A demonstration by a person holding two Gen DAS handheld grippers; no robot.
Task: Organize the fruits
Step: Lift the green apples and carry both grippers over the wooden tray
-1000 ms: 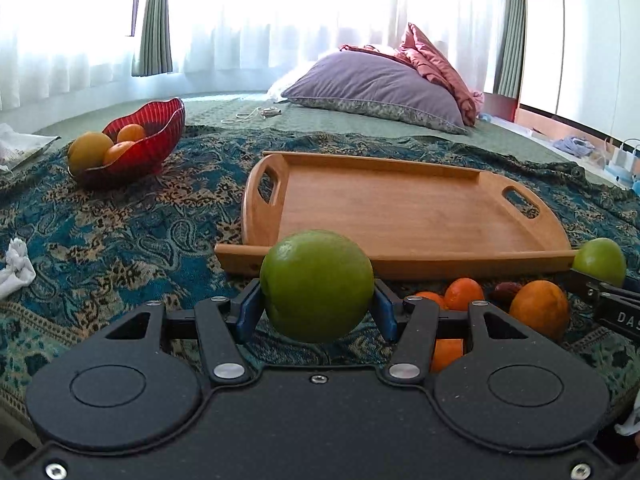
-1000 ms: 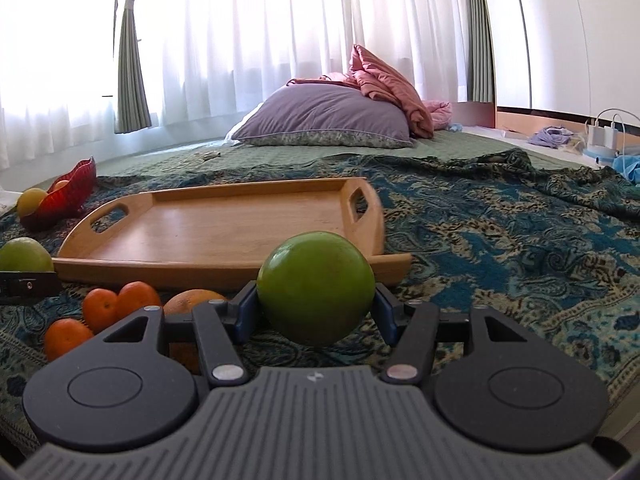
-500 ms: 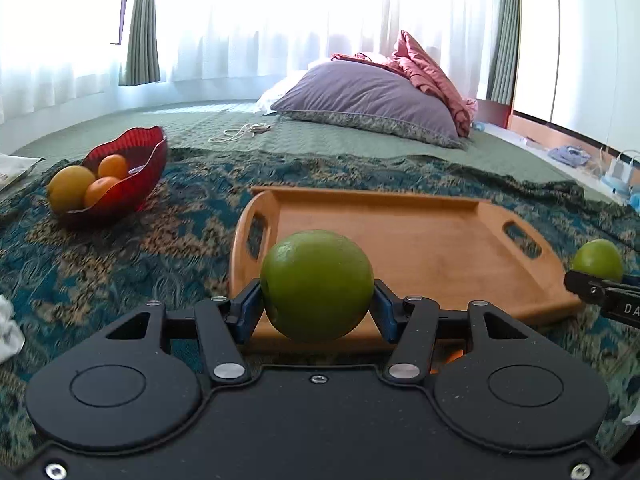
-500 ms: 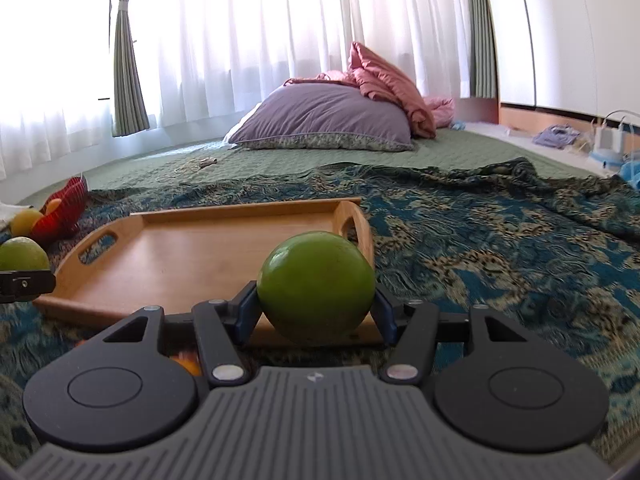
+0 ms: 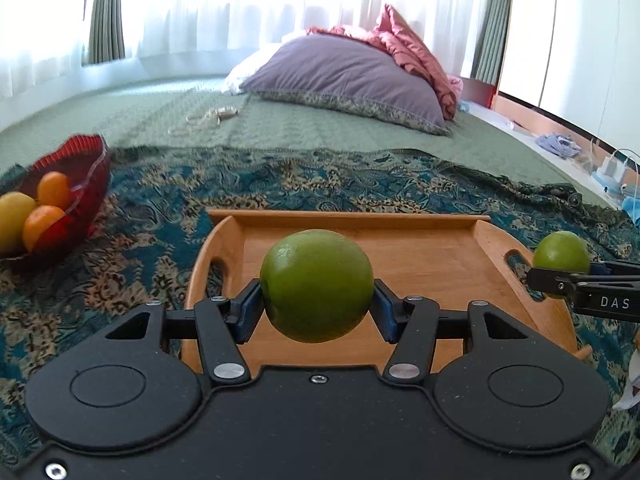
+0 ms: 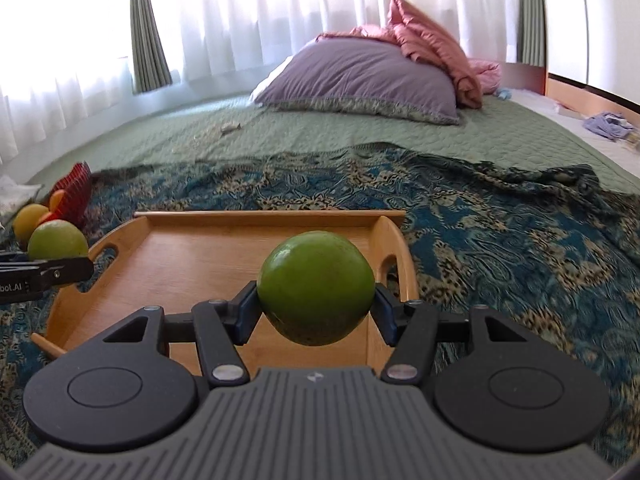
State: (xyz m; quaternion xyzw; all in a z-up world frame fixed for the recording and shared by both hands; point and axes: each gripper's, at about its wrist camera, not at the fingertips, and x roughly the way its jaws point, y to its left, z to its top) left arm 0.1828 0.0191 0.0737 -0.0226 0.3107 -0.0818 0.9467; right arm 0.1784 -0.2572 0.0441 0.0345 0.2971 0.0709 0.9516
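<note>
We hold two green fruits over the wooden tray, one in each hand-held gripper. The left hand-held gripper is clamped on a green fruit above the tray's left half, just inside the left handle cutout. The right hand-held gripper pinches a second green fruit above the tray's right half, near the right handle. Each camera also catches the other fruit at its frame edge.

The step in hand looks like setting both fruits down in the tray. To do it well, we should lower each one until it touches the wood before easing the fingers apart, since a round fruit released from a height will likely roll toward the rim or into its neighbour. We should keep the two well apart, and spread the fingers only as far as needed so the pads do not nudge the fruit on the way out.

The red bowl at the left holds an orange, a second orange and a yellow fruit, though its near side is cut off. The near edge of the tray hides behind both gripper bodies, so we cannot tell what lies on the patterned blanket in front of it, nor how high the fruits hang above the wood.
</note>
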